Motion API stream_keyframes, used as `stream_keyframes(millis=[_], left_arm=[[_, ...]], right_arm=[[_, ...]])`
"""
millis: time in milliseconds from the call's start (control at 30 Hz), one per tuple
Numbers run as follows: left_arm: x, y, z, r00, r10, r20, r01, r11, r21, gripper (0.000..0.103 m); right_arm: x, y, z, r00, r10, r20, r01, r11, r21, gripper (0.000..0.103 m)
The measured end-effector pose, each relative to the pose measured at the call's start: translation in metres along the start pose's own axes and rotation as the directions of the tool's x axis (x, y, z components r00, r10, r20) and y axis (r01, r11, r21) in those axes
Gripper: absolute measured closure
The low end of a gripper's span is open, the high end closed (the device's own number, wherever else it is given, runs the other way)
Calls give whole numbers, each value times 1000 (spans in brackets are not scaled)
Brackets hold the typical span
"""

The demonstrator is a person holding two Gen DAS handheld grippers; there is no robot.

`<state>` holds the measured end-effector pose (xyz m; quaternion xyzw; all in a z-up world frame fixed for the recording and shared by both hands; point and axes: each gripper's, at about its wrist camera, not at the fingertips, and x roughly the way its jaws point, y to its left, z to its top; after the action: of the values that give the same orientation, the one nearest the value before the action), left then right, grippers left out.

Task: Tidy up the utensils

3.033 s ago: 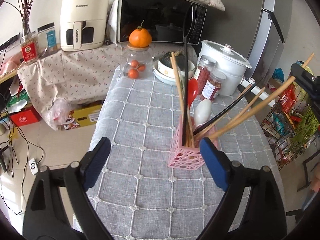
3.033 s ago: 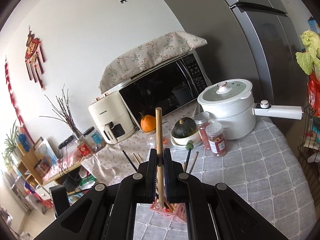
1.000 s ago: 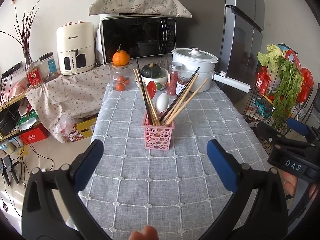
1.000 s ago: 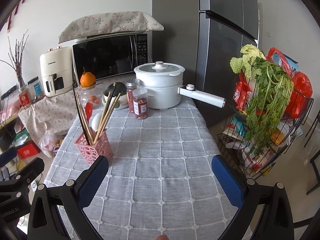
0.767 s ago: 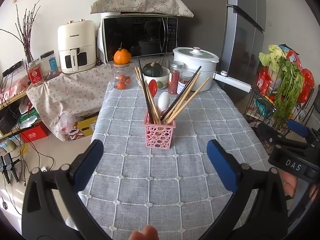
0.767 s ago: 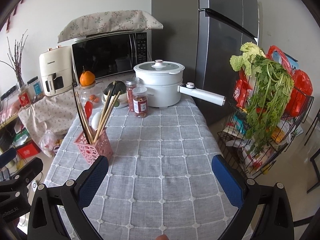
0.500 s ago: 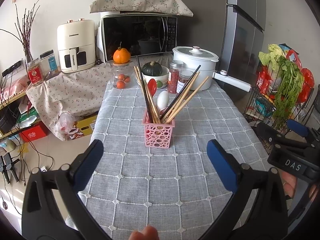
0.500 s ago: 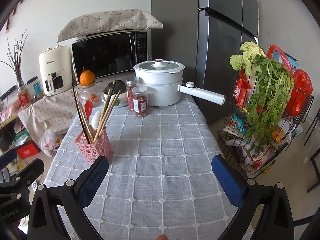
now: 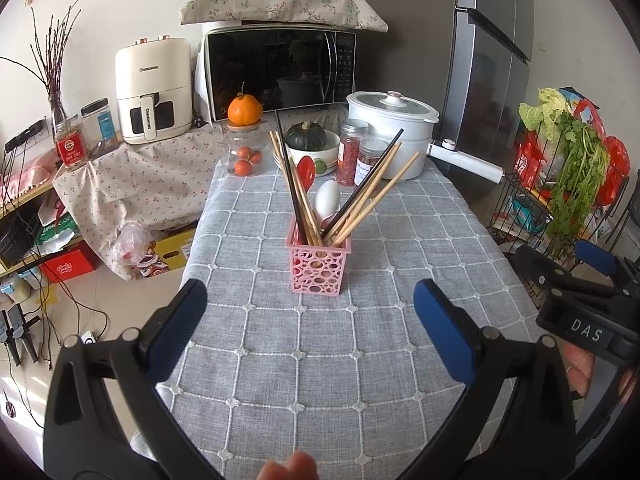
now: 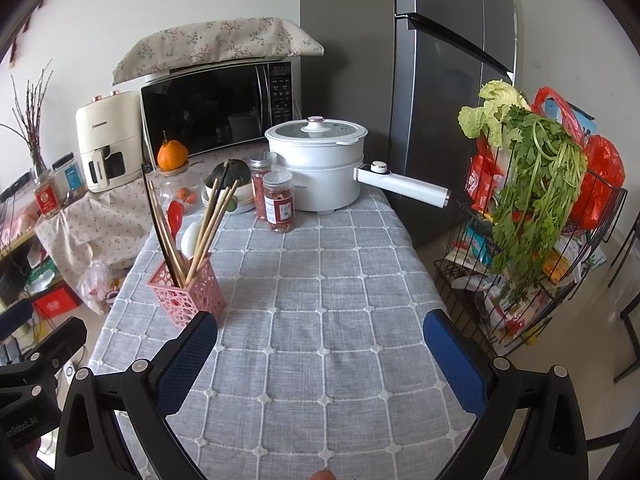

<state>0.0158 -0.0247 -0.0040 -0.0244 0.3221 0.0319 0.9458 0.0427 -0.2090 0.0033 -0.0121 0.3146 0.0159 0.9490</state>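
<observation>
A pink perforated utensil basket [image 9: 319, 267] [image 10: 187, 296] stands mid-table on the grey checked tablecloth [image 9: 360, 340]. It holds several wooden chopsticks [image 9: 374, 200], black chopsticks [image 9: 291, 184], a white spoon [image 9: 327, 199] and a red spoon [image 9: 307, 169]. My left gripper [image 9: 310, 322] hangs open over the near part of the table, short of the basket, with nothing between its fingers. My right gripper [image 10: 320, 354] is open too, to the right of the basket, and holds nothing. It also shows at the right edge of the left wrist view.
At the table's far end stand a white pot [image 10: 320, 160] with a long handle, two spice jars [image 10: 279, 200], a bowl with a green squash [image 9: 308, 140] and a jar topped by an orange [image 9: 244, 110]. A wire rack with greens [image 10: 532, 200] stands on the right.
Three seconds ago the right gripper was shut on a chopstick above the basket and the left was close to it. Both have since pulled back; over the last second almost nothing moves.
</observation>
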Motion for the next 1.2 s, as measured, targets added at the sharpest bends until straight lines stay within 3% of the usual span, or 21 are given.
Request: stream_keyframes(millis=[1200], left_arm=[[0,2,0,1000,7,-8,-7,1000,-1,0]], right_arm=[[3,1,-6,1000,2,-17,-2,1000,7,0]])
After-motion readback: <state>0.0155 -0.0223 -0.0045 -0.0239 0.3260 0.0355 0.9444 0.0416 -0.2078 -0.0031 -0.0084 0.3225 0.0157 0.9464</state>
